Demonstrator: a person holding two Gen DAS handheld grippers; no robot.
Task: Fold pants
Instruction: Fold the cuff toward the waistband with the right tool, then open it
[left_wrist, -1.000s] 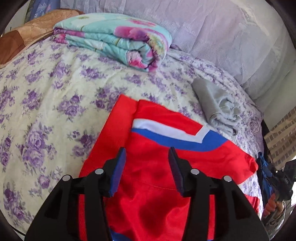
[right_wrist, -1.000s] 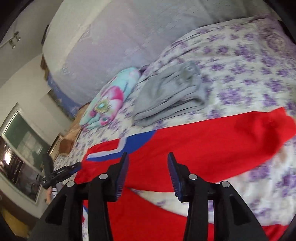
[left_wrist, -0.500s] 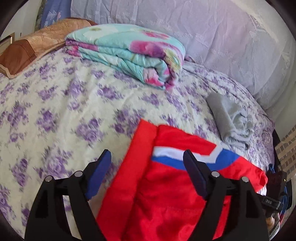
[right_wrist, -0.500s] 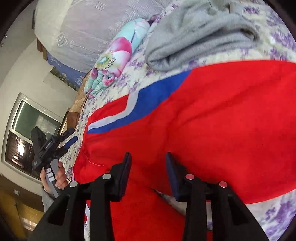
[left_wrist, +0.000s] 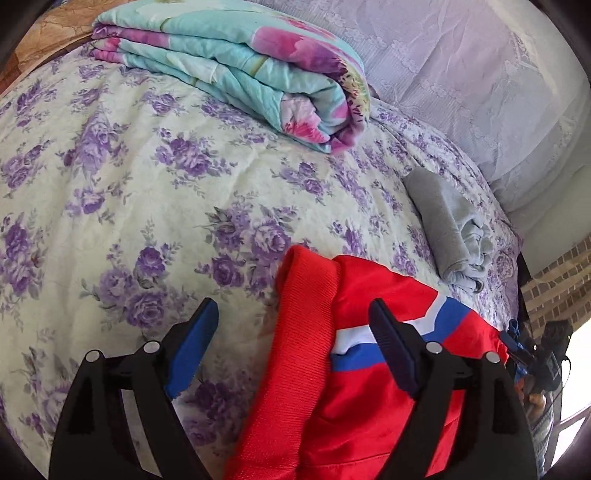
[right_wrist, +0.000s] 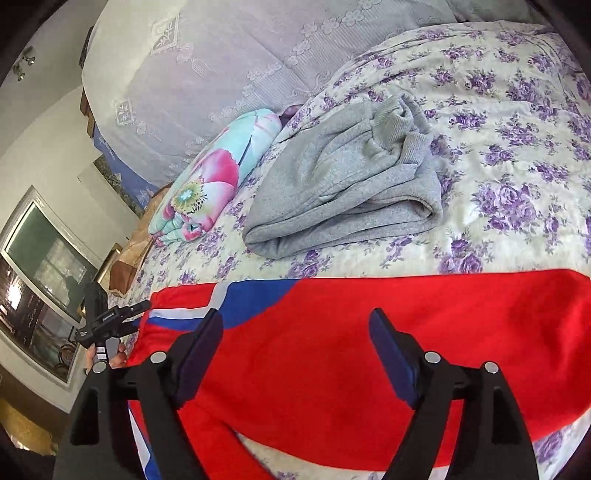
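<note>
The red pants (left_wrist: 314, 369) with a blue and white stripe lie flat on the flowered bedspread (left_wrist: 129, 184). My left gripper (left_wrist: 291, 310) hovers over their ribbed waistband edge. Its jaws are opening and stand wide, and the pads touch no cloth. In the right wrist view a red leg (right_wrist: 480, 314) runs across the bed under my right gripper (right_wrist: 295, 317). That gripper's jaws are also opening, wide apart, with the fabric below them and nothing pinched.
A folded grey garment (right_wrist: 343, 195) lies just beyond the pants. A folded floral blanket (left_wrist: 240, 62) sits near the lilac headboard cover (left_wrist: 461, 74). A hand (right_wrist: 118, 356) holds the other gripper at the bed's left edge.
Both grippers' jaws have spread from half closed to wide. The left one has shifted toward the waistband edge. The right one dipped close to the red cloth, then drew back.
</note>
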